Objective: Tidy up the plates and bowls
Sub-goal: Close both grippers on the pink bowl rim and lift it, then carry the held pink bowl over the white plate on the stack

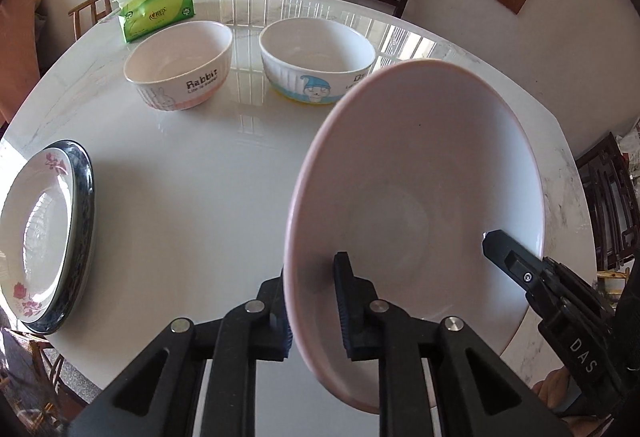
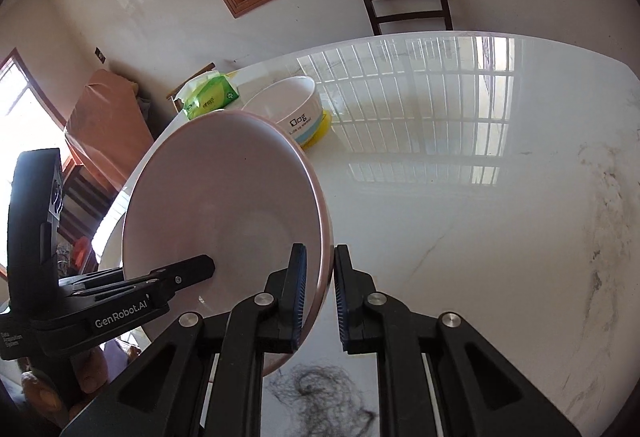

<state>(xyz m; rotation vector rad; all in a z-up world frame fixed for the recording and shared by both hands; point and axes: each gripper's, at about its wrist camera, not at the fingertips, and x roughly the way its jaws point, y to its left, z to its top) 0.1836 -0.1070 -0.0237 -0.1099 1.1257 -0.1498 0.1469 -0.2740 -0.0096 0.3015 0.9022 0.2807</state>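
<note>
Above the white table (image 1: 192, 173), tilted on edge: pink-rimmed bowl (image 1: 420, 173), rim pinched at opposite sides by left gripper (image 1: 312, 301) and right gripper (image 2: 320, 293). Stacked plates (image 1: 44, 229) at 9 o'clock, nearer left; Rabbit bowl (image 1: 180, 65) at 11.

A glossy white marble table (image 1: 192, 173) carries a green tissue pack (image 1: 158, 11) near its far left edge, a Rabbit bowl (image 1: 180, 65) beside a blue-patterned bowl (image 1: 316, 59), and stacked plates (image 1: 44, 229) at the left edge.
</note>
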